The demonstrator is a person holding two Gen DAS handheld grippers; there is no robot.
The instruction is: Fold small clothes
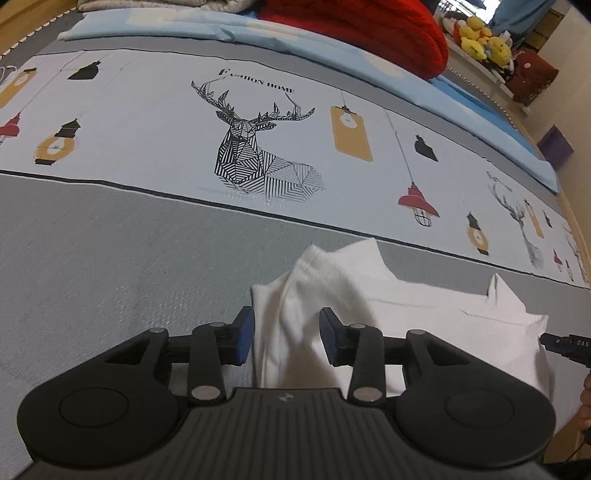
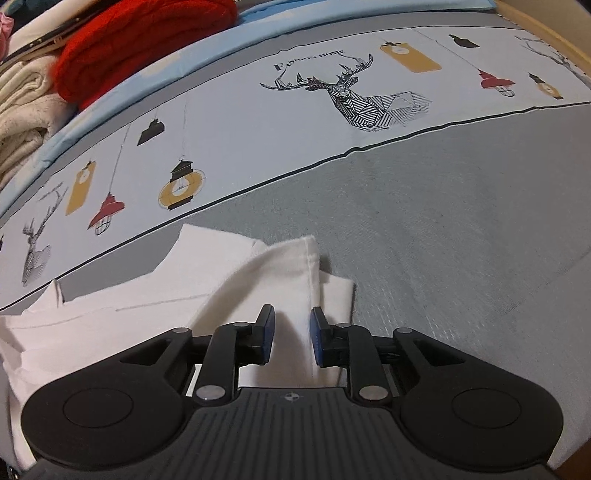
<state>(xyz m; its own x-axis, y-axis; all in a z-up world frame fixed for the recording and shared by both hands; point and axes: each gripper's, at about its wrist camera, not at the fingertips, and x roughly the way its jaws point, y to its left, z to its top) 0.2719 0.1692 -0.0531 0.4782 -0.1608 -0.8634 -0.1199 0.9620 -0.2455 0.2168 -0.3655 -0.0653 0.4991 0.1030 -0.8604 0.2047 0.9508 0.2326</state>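
Observation:
A small white garment (image 1: pixel 424 317) lies partly folded on the grey band of the bed sheet (image 1: pixel 110 266). My left gripper (image 1: pixel 287 334) is open, its blue pads either side of a raised fold at the garment's left end. In the right wrist view the same garment (image 2: pixel 147 295) spreads to the left. My right gripper (image 2: pixel 292 338) is open, its pads standing either side of a raised white fold at the garment's right end. The cloth between both pairs of pads looks loose, not pinched.
The sheet (image 2: pixel 461 229) has a printed band with a deer (image 1: pixel 255 147) and lanterns. A red knitted item (image 1: pixel 369 26) and folded cream clothes (image 2: pixel 22 110) lie at the far side. Yellow plush toys (image 1: pixel 480 37) sit beyond the bed. The other gripper's tip (image 1: pixel 569 347) shows at right.

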